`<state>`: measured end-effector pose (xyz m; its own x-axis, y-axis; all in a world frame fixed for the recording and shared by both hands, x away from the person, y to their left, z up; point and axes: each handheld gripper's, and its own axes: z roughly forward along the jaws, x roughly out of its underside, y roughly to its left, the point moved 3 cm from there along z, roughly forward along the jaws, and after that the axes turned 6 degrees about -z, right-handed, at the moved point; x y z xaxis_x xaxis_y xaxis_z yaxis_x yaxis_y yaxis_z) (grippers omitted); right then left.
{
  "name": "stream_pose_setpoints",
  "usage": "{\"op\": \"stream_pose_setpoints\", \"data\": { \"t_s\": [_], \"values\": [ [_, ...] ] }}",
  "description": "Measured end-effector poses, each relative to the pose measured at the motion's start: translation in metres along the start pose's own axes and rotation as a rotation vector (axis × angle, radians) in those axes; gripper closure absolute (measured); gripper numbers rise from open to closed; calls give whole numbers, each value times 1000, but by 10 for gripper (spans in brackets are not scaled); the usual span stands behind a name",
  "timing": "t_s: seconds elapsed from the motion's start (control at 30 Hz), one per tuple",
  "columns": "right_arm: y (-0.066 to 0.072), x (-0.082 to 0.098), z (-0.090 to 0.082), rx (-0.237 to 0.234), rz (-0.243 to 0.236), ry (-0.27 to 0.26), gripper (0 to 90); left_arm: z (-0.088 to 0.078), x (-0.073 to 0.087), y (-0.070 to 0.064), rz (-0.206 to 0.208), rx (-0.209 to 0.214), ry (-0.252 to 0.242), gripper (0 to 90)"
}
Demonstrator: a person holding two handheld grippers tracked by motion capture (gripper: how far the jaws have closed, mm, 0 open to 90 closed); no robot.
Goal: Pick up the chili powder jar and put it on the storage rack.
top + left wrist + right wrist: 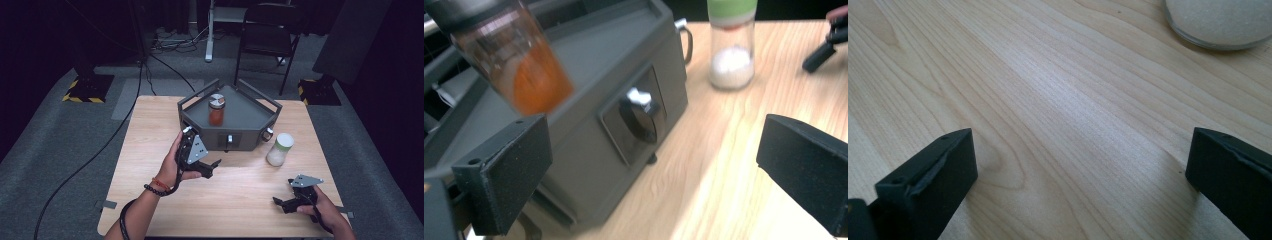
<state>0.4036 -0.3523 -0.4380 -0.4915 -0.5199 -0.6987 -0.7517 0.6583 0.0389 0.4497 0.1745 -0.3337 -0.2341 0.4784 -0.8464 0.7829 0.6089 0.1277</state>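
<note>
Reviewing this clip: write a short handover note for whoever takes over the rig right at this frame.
Left tongs: open, empty, in front of the dark grey angular scale, near its front knob.
Right tongs: open, empty, low over the light wooden table at its near right.
Glass jar of orange powder stands on the scale platform. Green-lidded jar of white powder stands on the table right of the scale.
Nothing is gripped; any handling remains.

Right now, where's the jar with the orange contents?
In the high view the orange jar stands upright on the grey scale at the table's far middle, beyond the left hand-held gripper.
</note>
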Motion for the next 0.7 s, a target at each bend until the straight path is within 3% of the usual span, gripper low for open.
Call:
{"op": "stream_pose_setpoints", "data": {
  "t_s": [0.07, 0.17, 0.23, 0.37, 0.7],
  "values": [
    [0, 0, 0, 0, 1, 0, 0, -1, 4, 0, -12, 10, 4, 12],
    [0, 0, 0, 0, 0, 0, 0, -1, 7, -4, 18, 4, 33, 12],
    [0, 0, 0, 0, 0, 0, 0, -2, 11, -4, 5, 17, 36, 12],
    [0, 0, 0, 0, 0, 0, 0, -1, 14, -6, 27, 18, 77, 12],
    [0, 0, 0, 0, 0, 0, 0, -9, 29, -7, 37, 17, 147, 14]
  ]
}}
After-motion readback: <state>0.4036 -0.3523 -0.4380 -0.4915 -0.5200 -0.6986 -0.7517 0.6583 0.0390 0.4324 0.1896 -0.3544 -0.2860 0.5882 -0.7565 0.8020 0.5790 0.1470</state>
